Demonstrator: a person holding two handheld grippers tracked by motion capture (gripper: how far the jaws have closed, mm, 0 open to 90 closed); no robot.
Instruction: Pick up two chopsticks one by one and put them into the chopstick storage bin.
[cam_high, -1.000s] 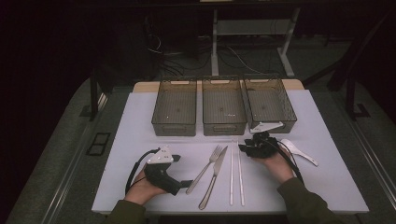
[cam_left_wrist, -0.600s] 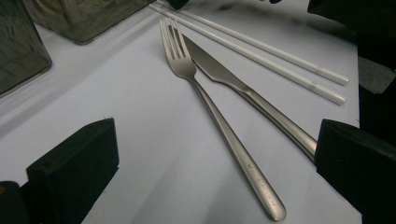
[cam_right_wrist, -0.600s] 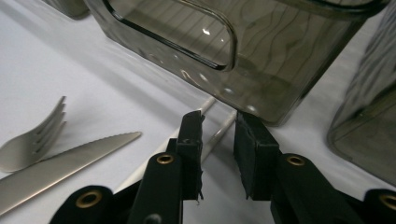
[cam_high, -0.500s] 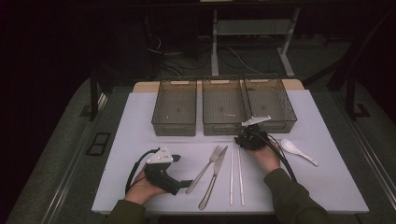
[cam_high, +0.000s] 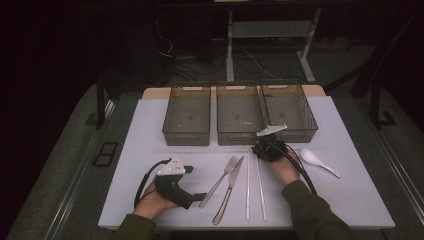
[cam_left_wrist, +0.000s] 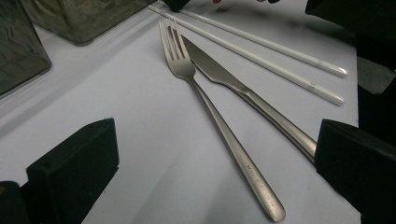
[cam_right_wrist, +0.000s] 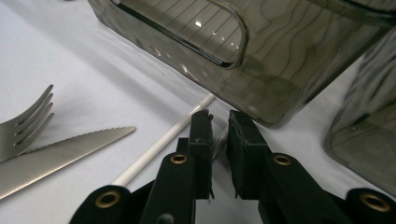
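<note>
From the high view, the right gripper (cam_high: 266, 148) sits at the far ends of two white chopsticks (cam_high: 254, 186), which lie side by side along the pale table (cam_high: 350, 200), between a knife (cam_high: 229, 190) and a white spoon (cam_high: 320, 162). The chopsticks are thin, straight, smooth rods. A fork (cam_high: 220, 181) lies just left of the knife. Three smoky see-through bins (cam_high: 239, 116) with ribbed floors stand in a row behind the cutlery. The left gripper (cam_high: 199, 196) rests on the table at the near left, in a hand.

In the left gripper view, its two blocky black jaws stand wide apart and released, with the fork (cam_left_wrist: 219, 126) and knife (cam_left_wrist: 247, 93) lying between them on the table, untouched. Both are brushed metal; the knife's handle lies against the fork's. The chopsticks (cam_left_wrist: 280, 60) run beyond, glossy white with rounded tips.

In the right gripper view, the right gripper (cam_right_wrist: 219, 135) has just been closing. Its flat black pads stand nearly together with a narrow gap, and a chopstick (cam_right_wrist: 159, 147) passes beside the left pad while a second seems to lie in the gap; whether the pads press on it cannot be told. A bin wall (cam_right_wrist: 289, 70) with a cut-out handle rises just behind.
</note>
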